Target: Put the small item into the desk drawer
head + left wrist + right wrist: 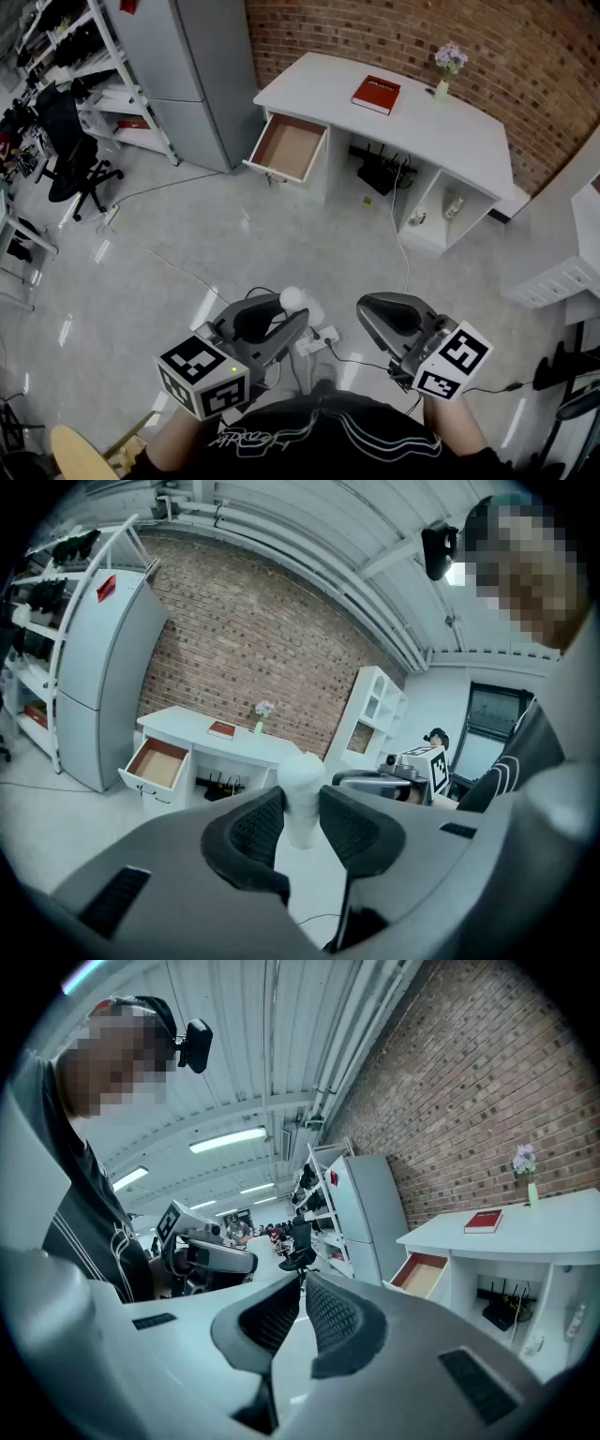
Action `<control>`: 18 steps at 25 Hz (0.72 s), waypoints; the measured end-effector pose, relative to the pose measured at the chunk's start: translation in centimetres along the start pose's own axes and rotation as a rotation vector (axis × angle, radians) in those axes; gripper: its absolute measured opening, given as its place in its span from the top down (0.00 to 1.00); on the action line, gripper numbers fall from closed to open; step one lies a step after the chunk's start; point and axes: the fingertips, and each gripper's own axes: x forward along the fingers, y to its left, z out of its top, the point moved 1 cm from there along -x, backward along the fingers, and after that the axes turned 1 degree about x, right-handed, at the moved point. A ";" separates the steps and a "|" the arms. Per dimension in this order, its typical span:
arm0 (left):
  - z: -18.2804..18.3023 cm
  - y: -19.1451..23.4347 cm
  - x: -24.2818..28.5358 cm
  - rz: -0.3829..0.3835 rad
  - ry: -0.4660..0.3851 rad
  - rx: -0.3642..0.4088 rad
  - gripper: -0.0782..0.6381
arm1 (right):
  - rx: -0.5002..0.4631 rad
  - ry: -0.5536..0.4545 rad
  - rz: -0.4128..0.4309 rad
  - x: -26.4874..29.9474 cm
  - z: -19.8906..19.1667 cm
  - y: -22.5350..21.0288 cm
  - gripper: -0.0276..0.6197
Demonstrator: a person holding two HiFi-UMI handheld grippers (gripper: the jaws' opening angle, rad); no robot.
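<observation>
One small white item [302, 778] sat clamped between the part-open jaws of the left gripper [300, 808], well apart from the open drawer [287, 147]. It looked light, rigid and smooth; a mid-body hold seemed safest. Right gripper [302, 1299] was nearly closed and empty.

Bare floor [281, 234] leads straight to the open drawer [288, 147].
</observation>
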 end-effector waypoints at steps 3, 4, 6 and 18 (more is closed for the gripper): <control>0.9 -0.1 1.5 0.012 0.003 0.018 0.70 | -0.013 -0.007 0.014 -0.3 0.7 -1.3 0.87; 1.1 -0.2 2.0 0.016 0.005 0.025 0.70 | -0.015 -0.010 0.018 -0.5 0.9 -1.8 0.87; 1.3 -0.3 2.9 0.025 0.006 0.040 0.70 | -0.017 -0.021 0.027 -0.7 1.1 -2.7 0.87; 1.1 2.0 7.1 0.073 0.019 0.032 0.70 | -0.012 0.014 0.010 0.1 -0.5 -8.4 0.87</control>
